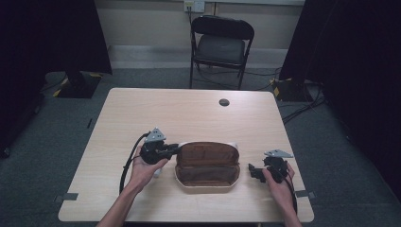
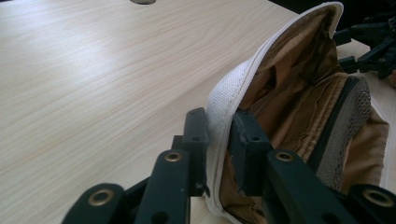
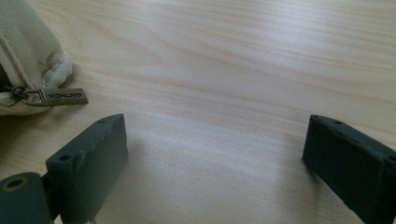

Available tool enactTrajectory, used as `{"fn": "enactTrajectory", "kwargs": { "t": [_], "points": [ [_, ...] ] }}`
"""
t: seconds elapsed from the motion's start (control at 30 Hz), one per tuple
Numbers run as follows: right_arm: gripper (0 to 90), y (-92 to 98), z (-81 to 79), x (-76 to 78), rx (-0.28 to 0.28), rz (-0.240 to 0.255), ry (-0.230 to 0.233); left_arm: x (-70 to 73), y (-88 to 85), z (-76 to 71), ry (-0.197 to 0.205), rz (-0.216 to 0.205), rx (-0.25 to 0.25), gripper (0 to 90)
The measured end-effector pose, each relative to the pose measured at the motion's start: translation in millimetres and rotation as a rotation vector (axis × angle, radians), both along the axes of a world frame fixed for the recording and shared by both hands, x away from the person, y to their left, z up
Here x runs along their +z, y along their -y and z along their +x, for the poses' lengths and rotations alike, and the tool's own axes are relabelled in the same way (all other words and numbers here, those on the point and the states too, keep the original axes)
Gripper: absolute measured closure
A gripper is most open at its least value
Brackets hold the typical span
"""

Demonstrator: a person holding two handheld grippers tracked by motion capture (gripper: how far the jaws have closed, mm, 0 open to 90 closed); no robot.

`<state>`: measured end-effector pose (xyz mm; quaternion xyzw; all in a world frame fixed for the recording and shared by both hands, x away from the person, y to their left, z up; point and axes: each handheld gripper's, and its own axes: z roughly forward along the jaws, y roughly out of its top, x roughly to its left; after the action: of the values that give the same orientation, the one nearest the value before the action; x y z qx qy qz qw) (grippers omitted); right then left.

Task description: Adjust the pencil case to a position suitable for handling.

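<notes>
Cream fabric pouch with brown lining [image 1: 206, 165], frame centre: left claw [image 2: 219, 140] pinches its rim; right claw [image 3: 215, 154] gapes empty. Next: zipper pull [image 3: 63, 96].

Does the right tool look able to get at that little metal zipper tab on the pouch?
Probably yes: the right tool stands open, the zipper tab lies flat on bare table just beside it, with nothing between.

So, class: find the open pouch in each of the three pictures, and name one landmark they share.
High view: the pouch lies open at the table's near middle, between both hands.
Left gripper view: right of centre, its white rim pinched in the left tongs.
Right gripper view: its cream corner at top left, with the zip pull.
Shared landmark: the pale wood table.
</notes>
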<state>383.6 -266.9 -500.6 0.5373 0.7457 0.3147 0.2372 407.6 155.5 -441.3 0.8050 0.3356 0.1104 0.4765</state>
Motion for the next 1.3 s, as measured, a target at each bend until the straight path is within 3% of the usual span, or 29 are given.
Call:
{"fn": "enactTrajectory", "kwargs": {
  "t": [0.17, 0.27, 0.47, 0.57, 0.9, 1.03, 1.17, 1.3],
  "points": [
    [5.6, 0.0, 0.0, 0.0, 0.0, 0.0, 0.0, 0.4, 1.2, -0.5, -0.007, -0.007, 0.004, 71.0],
    [5.6, 0.0, 0.0, 0.0, 0.0, 0.0, -0.001, 1.3, 2.5, -0.2, -0.014, -0.023, 0.002, 70.6],
    [5.6, 0.0, 0.0, 0.0, 0.0, 0.0, 0.0, 4.3, 3.8, 1.3, 0.005, 0.004, 0.004, 74.6],
    [5.6, 0.0, 0.0, 0.0, 0.0, 0.0, 0.0, 3.5, 2.8, -0.1, -0.004, -0.014, 0.008, 72.6],
    [5.6, 0.0, 0.0, 0.0, 0.0, 0.0, 0.0, 5.1, -11.3, -8.3, -0.008, -0.023, 0.015, 52.4],
    [5.6, 0.0, 0.0, 0.0, 0.0, 0.0, 0.0, 5.2, -13.3, -9.6, -0.013, -0.031, 0.019, 48.1],
    [5.6, 0.0, 0.0, 0.0, 0.0, 0.0, 0.0, 10.1, -16.0, -12.0, -0.004, -0.078, 0.014, 43.3],
    [5.6, 0.0, 0.0, 0.0, 0.0, 0.0, 0.0, 12.7, -20.3, -14.6, 0.004, -0.074, 0.02, 42.0]
  ]
}}
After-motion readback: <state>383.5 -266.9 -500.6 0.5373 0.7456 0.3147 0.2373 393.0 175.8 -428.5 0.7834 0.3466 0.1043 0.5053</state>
